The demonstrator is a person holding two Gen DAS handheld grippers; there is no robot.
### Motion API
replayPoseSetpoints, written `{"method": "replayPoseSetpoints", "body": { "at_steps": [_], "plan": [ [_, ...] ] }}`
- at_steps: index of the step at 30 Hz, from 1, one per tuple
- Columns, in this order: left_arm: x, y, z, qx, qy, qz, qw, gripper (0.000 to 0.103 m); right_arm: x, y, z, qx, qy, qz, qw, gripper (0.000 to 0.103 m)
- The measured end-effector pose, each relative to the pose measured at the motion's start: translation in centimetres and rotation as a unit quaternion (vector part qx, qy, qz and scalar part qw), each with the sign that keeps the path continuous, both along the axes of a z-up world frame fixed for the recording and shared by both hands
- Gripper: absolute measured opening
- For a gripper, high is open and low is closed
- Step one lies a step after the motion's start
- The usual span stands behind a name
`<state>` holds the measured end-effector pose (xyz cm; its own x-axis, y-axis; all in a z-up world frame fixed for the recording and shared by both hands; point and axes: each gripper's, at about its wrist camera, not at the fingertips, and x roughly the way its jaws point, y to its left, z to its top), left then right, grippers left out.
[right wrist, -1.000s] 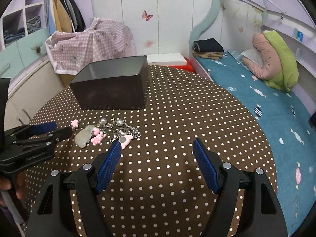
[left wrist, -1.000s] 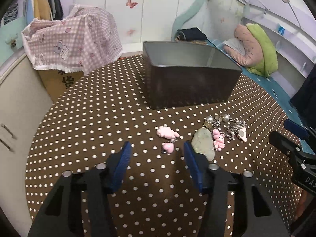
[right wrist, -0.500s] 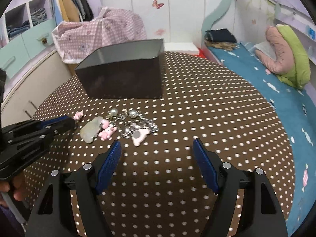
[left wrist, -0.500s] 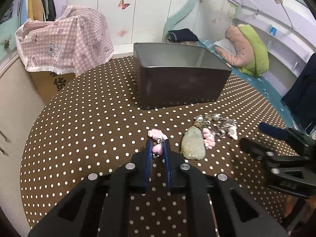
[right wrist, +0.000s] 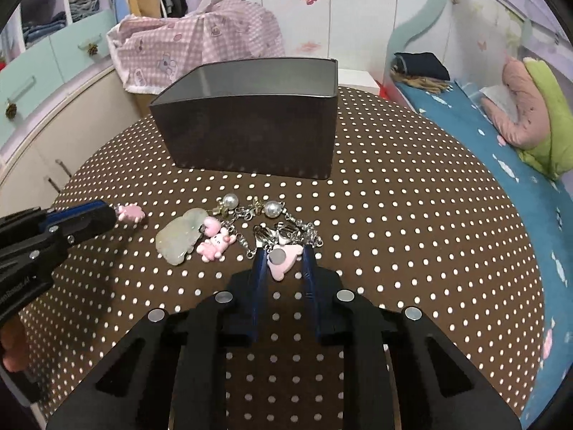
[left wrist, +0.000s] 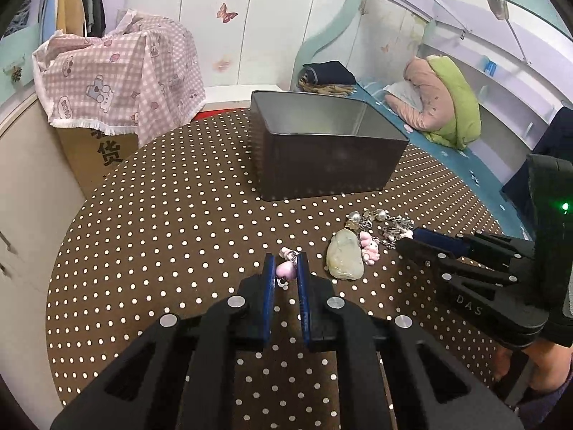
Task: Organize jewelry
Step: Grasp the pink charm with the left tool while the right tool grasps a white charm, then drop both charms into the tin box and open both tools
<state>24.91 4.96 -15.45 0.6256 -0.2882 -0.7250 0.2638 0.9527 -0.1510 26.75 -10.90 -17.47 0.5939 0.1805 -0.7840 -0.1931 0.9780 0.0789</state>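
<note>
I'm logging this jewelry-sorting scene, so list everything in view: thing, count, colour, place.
tin box: 1, dark grey, open-topped, far middle of table
table: 1, brown with white dots, round
jade pendant: 1, pale green, left of the pile
pink heart charm: 1, pink, between left claw's pads
pink bear charm: 1, pink, beside jade pendant
pink flat charm: 1, pink with grey disc, between right claw's pads
pearl chain: 1 tangle, silver with white pearls, behind the charms
checked cloth: 1, pink, over a cardboard box
bed: 1, blue, right
left claw: black, blue pads, shut on heart
right claw: black, blue pads, closing around flat charm
</note>
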Motion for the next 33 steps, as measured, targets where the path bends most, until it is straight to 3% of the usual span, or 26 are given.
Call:
{"method": "replayPoseSetpoints", "body": {
  "at_steps": [7,19,27,33],
  "plan": [
    [-1.1,0.0,0.9,-0.009,-0.007,-0.007,0.9999,0.011,-2.7,-1.6,0.6,0.016,-0.006,-0.005,1.0,0.015],
    [-2.2,-1.1,4.5,-0.034,-0.035,-0.03,0.9984,0.011,-5.7,-3.3,6.2,0.035,-0.07,-0.006,0.997,0.015],
    [0.4,-2.0,7.7,-0.027,-0.069,-0.044,0.9963,0.011,-3.2,-2.6,9.7,0.047,-0.11,-0.001,0.993,0.015],
    [4.8,-2.5,8.8,-0.02,-0.075,-0.034,0.9964,0.011,1.1,-2.1,10.8,0.059,-0.123,-0.001,0.991,0.015]
  ]
}}
